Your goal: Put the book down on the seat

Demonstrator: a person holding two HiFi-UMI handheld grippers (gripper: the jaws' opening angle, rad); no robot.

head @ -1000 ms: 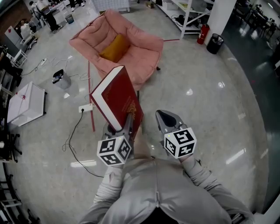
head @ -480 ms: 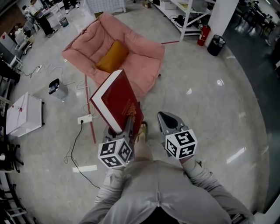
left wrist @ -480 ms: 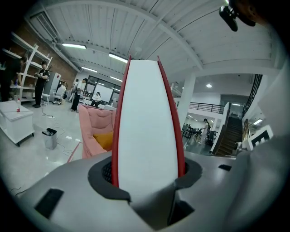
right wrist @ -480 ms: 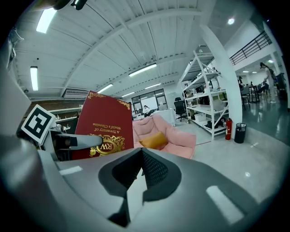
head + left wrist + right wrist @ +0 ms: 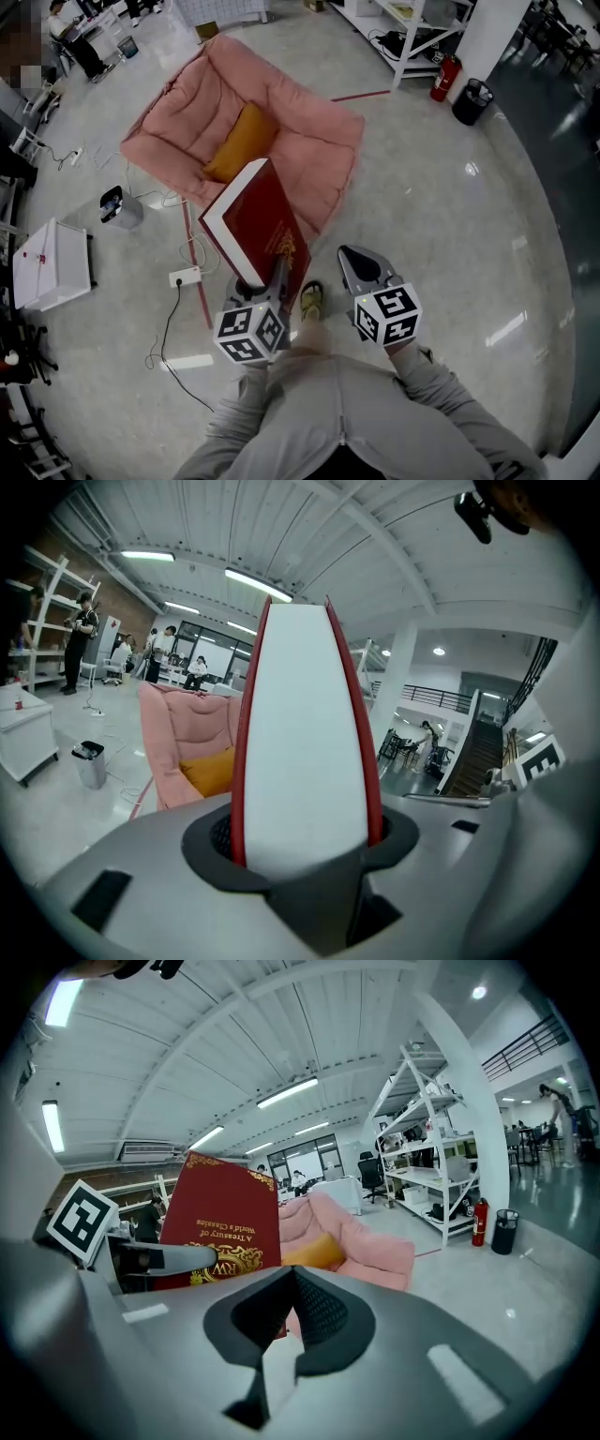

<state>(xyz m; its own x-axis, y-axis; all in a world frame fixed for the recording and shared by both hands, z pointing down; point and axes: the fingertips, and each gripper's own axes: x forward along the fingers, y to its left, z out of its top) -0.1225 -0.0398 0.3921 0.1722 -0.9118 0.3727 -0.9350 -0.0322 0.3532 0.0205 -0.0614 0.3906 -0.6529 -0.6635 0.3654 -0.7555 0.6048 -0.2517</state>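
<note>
A thick red book (image 5: 258,225) with white page edges stands tilted upright, its lower end clamped in my left gripper (image 5: 273,274). In the left gripper view the book (image 5: 305,733) fills the space between the jaws, and its page edge faces the camera. A short way ahead on the floor stands the seat, a pink padded chair (image 5: 291,141) with an orange cushion (image 5: 242,141). My right gripper (image 5: 362,263) is held beside the book, its jaws shut with nothing between them. From the right gripper view the book's gold-lettered cover (image 5: 220,1218) shows at the left, with the chair (image 5: 361,1237) behind.
A white box (image 5: 52,262), a small bin (image 5: 112,204) and a power strip with cables (image 5: 185,277) lie left of the chair. A white shelf (image 5: 412,33), a fire extinguisher (image 5: 445,75) and a black bin (image 5: 472,98) stand at the far right. My foot (image 5: 311,300) shows below the book.
The chair has drawn closer and lower in the head view as I walk toward it. The book stays held upright in the left gripper; both grippers keep their places.
</note>
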